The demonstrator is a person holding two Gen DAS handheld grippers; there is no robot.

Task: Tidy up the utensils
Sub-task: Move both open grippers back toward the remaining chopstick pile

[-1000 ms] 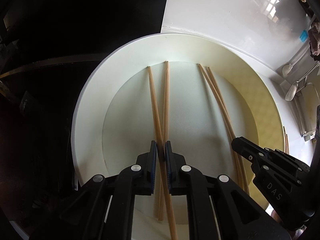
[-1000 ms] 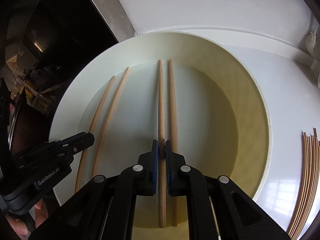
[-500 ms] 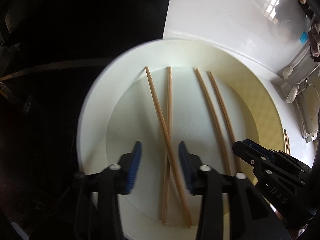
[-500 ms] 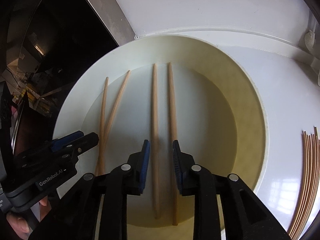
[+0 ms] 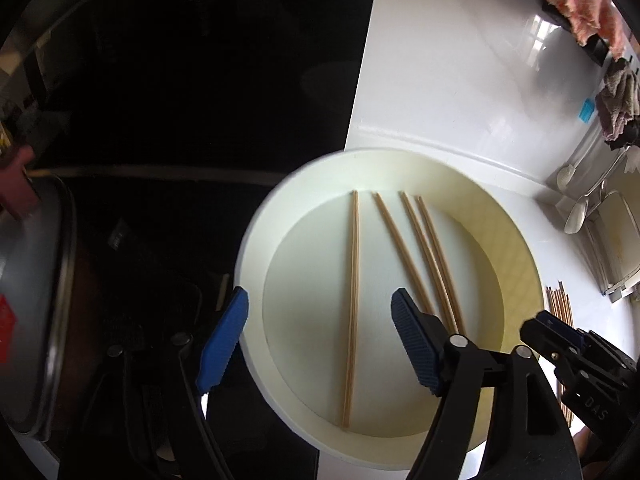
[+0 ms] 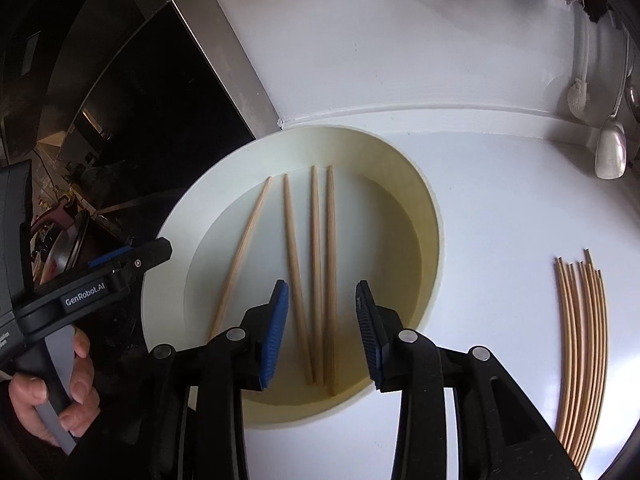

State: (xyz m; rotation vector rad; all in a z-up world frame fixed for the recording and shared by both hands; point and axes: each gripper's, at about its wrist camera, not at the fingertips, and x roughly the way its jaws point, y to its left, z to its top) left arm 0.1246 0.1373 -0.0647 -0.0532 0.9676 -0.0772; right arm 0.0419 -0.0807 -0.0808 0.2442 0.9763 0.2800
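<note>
A round cream tray point(image 5: 516, 256) point(image 6: 424, 208) on the white counter holds several wooden chopsticks lying loose on its floor. In the left wrist view one chopstick point(image 5: 352, 300) lies apart at left and the others point(image 5: 432, 256) fan out at right. My left gripper point(image 5: 320, 340) is open and empty above the tray's near left side. My right gripper point(image 6: 322, 328) is open and empty above the near ends of the chopsticks point(image 6: 320, 272). Each gripper shows in the other's view, the right point(image 5: 576, 364), the left point(image 6: 100, 280).
A bundle of several more chopsticks point(image 6: 580, 352) lies on the counter right of the tray. Spoons point(image 6: 610, 148) and cloths point(image 5: 616, 100) hang at the far right. A dark stove area point(image 5: 160, 100) and a metal pan point(image 5: 36, 304) are at left.
Both grippers were shut on chopsticks a second ago; they opened, dropped them in the tray and pulled back and up. The chopsticks now lie more spread.
</note>
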